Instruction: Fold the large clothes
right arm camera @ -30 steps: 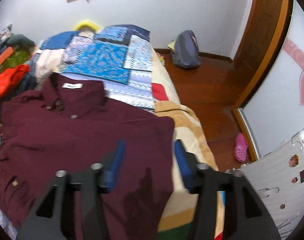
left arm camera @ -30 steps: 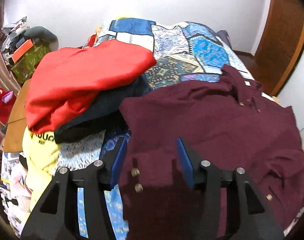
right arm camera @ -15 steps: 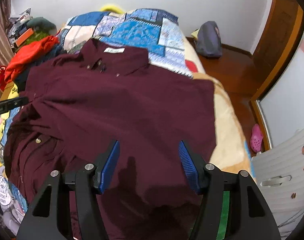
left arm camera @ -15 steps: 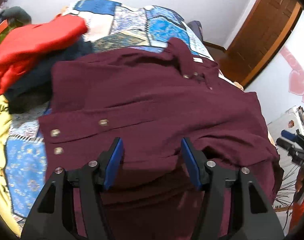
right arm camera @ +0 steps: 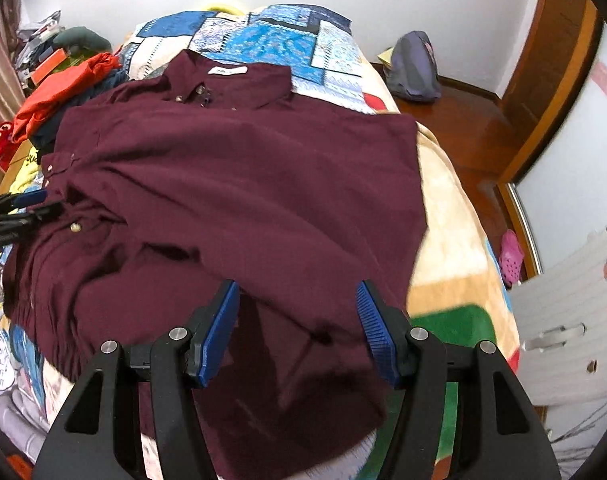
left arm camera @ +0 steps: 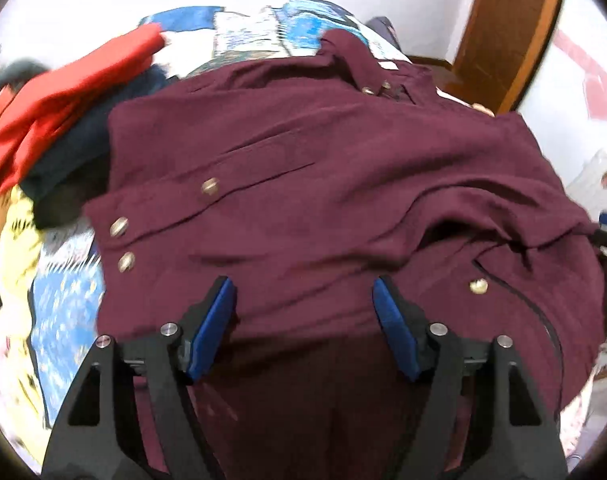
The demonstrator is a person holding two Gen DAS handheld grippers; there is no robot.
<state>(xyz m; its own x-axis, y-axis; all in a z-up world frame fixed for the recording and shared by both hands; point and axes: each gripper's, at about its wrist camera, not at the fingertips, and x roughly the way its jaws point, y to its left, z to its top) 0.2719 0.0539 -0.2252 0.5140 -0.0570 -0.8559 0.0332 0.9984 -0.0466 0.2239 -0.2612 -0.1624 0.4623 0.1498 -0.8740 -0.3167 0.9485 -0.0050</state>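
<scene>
A large maroon button shirt [left arm camera: 323, 184] lies spread on the bed, collar toward the far wall, with its left side folded over and its button placket showing. It also shows in the right wrist view [right arm camera: 243, 184]. My left gripper [left arm camera: 303, 300] is open and empty just above the shirt's near left part. My right gripper [right arm camera: 297, 300] is open and empty above the shirt's near hem on the right. The left gripper's tips [right arm camera: 27, 204] show at the left edge of the right wrist view.
A red garment [left arm camera: 63, 96] on a dark one lies left of the shirt, with a yellow garment [left arm camera: 15, 240] nearer. A patchwork quilt [right arm camera: 287, 36] covers the bed. A grey bag [right arm camera: 413, 68], a wooden door [right arm camera: 555, 60] and a white drawer unit [right arm camera: 571, 320] stand to the right.
Both grippers have swung toward the shirt's middle and moved lower over it. The shirt's left side now lies folded over the body. Both grippers stay open.
</scene>
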